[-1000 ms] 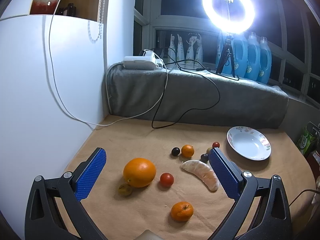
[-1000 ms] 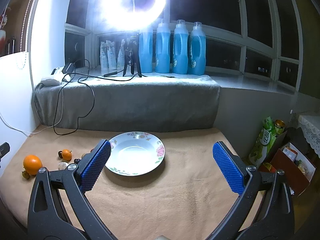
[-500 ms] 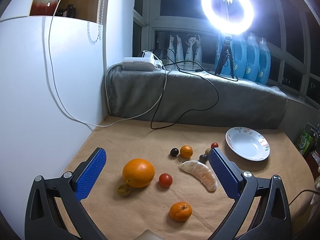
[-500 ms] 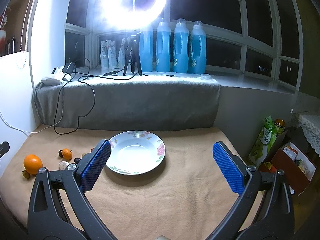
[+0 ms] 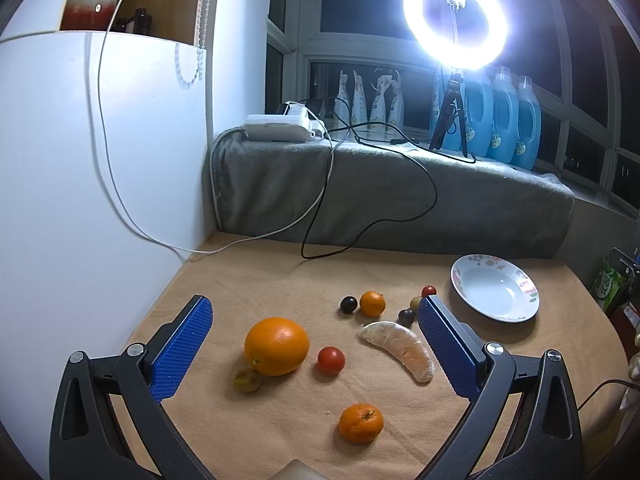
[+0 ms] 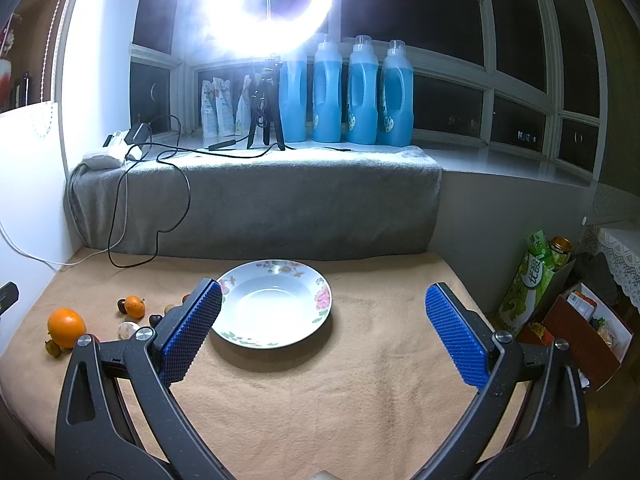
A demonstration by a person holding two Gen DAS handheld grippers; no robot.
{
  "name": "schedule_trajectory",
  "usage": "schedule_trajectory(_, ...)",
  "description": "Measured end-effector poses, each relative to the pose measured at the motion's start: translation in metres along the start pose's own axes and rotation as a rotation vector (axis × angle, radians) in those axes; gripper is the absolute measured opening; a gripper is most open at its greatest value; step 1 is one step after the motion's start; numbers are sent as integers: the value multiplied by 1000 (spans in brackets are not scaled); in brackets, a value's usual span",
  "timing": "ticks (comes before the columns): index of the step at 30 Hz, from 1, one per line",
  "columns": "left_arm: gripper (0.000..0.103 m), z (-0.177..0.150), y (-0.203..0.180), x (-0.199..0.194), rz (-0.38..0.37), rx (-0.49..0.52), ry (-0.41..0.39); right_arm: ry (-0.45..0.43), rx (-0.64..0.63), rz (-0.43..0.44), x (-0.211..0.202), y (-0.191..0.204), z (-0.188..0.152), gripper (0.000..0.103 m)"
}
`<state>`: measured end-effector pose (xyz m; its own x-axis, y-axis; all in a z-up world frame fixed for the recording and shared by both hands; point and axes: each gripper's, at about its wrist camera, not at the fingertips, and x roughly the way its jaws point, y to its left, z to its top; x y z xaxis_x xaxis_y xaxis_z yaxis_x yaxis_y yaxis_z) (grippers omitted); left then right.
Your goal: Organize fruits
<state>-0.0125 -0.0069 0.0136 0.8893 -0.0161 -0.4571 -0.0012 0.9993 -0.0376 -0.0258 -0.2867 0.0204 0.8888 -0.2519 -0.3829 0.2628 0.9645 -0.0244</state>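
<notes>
In the left wrist view, a large orange (image 5: 277,346), a red cherry tomato (image 5: 331,359), a peeled citrus segment (image 5: 400,342), two small mandarins (image 5: 361,422) (image 5: 372,303), a green grape (image 5: 247,379) and several small dark and red fruits (image 5: 348,304) lie on the tan cloth. A white floral plate (image 5: 495,294) stands empty at the right. My left gripper (image 5: 316,340) is open above the fruits. My right gripper (image 6: 326,328) is open, with the plate (image 6: 274,304) just beyond it. The orange (image 6: 66,327) shows at far left.
A grey-covered ledge (image 5: 384,196) at the back carries a ring light (image 5: 455,26), blue bottles (image 6: 346,92) and a power strip (image 5: 280,128). Cables (image 5: 360,216) trail onto the cloth. A white cabinet (image 5: 80,184) stands left. Boxes and drink cartons (image 6: 540,280) sit past the right edge.
The left wrist view has drawn back a little, so the fruits and plate sit slightly further away. The right gripper has not visibly moved.
</notes>
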Motion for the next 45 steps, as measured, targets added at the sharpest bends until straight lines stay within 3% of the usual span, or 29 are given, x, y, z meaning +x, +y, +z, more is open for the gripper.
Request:
schedule_trajectory(32, 102, -9, 12, 11, 13, -22, 23, 40, -42, 63, 20, 25, 2, 103)
schedule_trajectory(45, 102, -24, 42, 21, 41, -73, 81, 129, -100, 260, 50, 66, 8, 103)
